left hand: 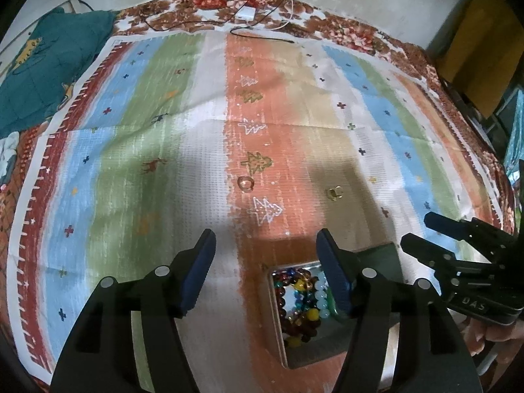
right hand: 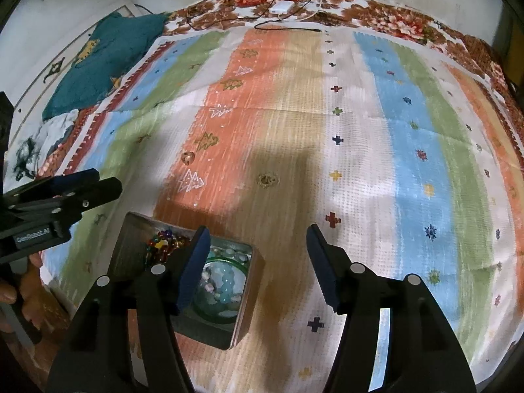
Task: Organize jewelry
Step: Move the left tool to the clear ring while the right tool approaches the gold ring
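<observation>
I see the tin (right hand: 244, 308) on the cloth (right hand: 360, 163) holding bracelets (right hand: 226, 281); two rings (right hand: 268, 180) lie apart beyond it.

most of the striped cloth (right hand: 360, 131) is bare, so the whole middle and right of the right wrist view is open to pass. only two small rings sit mid-frame: a clear one (right hand: 187, 157) and a gold one (right hand: 268, 180), well apart. the metal tin (right hand: 244, 314) full of beads blocks the lower left. cables (right hand: 288, 26) and a teal pillow (right hand: 108, 55) crowd the top edge.
</observation>
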Available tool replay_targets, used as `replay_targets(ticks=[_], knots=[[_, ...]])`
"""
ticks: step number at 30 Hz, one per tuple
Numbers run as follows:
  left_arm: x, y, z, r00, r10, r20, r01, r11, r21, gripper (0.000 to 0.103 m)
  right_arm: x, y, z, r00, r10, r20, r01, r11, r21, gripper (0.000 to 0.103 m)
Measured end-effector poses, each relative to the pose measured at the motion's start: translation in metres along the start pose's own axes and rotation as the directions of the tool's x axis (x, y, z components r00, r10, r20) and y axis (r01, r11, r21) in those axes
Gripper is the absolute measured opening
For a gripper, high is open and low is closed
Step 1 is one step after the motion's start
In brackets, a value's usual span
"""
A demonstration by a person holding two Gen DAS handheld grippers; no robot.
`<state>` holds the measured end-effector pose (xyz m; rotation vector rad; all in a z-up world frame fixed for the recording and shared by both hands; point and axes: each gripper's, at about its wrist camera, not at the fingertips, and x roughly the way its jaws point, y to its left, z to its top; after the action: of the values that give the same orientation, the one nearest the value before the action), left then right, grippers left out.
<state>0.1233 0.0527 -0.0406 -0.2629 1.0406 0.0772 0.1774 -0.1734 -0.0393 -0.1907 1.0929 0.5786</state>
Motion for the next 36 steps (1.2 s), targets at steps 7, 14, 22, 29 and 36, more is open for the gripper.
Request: replay_targets(ticks=[7,14,22,29,36], knots=[[0.017,0.005,0.007,0.998,0.048,-0.027,-0.048,0.999,-0.003,0.068,0.013,0.002,0.009,0.999,-0.026,-0.019,0.025,0.999,-0.02,0.061],[0.027,0.002,0.014,0.997,0.071,-0.03,-0.071,0.997,0.016,0.07,0.026,-0.002,0.016,0.998,-0.049,-0.036,0.048,0.999,-0.018,0.061],[0.041,0.004,0.022,0.995,0.082,-0.047,-0.082,0.996,0.019,0.07,0.037,-0.005,0.023,0.997,-0.051,-0.055,0.05,0.999,-0.016,0.061],[0.047,0.004,0.027,0.995,0.079,-0.054,-0.077,0.997,0.027,0.07,0.047,-0.004,0.029,0.996,-0.05,-0.07,0.048,0.998,-0.027,0.061],[0.059,0.006,0.033,0.993,0.093,-0.071,-0.091,0.995,0.029,0.07,0.054,-0.003,0.034,0.996,-0.052,-0.077,0.049,0.998,-0.03,0.061]])
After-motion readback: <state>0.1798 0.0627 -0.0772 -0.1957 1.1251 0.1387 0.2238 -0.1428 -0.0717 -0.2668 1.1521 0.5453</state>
